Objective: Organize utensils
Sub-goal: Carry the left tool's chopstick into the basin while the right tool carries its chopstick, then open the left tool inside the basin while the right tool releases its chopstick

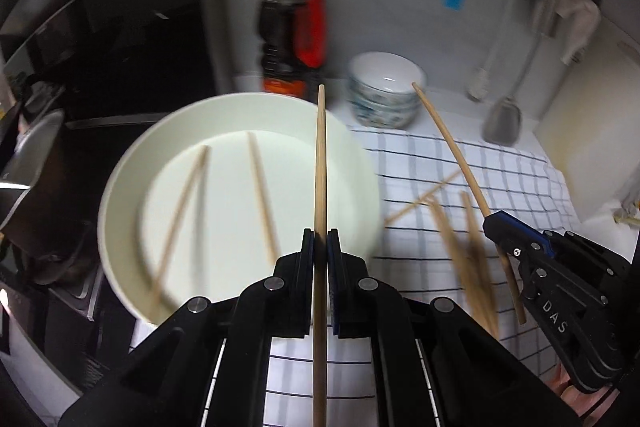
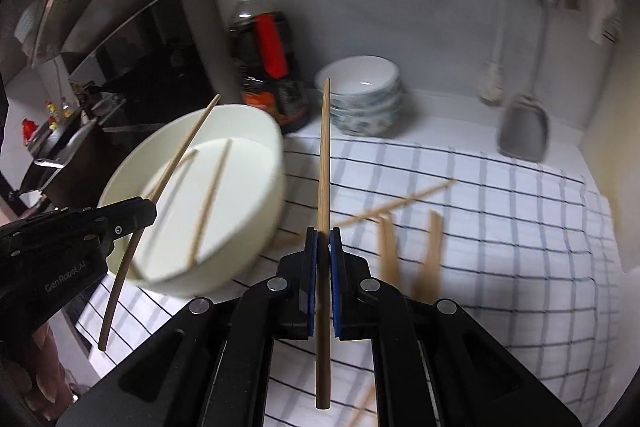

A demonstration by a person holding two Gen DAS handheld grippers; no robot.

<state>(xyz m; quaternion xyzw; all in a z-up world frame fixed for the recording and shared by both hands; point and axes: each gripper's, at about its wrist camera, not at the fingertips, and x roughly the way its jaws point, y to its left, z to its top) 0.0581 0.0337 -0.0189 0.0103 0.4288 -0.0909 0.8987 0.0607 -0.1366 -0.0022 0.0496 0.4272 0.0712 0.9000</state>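
Chopsticks: 1 clamped in the left gripper (image 1: 320,243), 1 clamped in the right gripper (image 2: 324,243), both fingers pairs shut tight. Step judged: carrying to the white bowl (image 1: 120,187), which held 3. Next: position above bowl, release. More lay on the checked cloth (image 2: 500,219).
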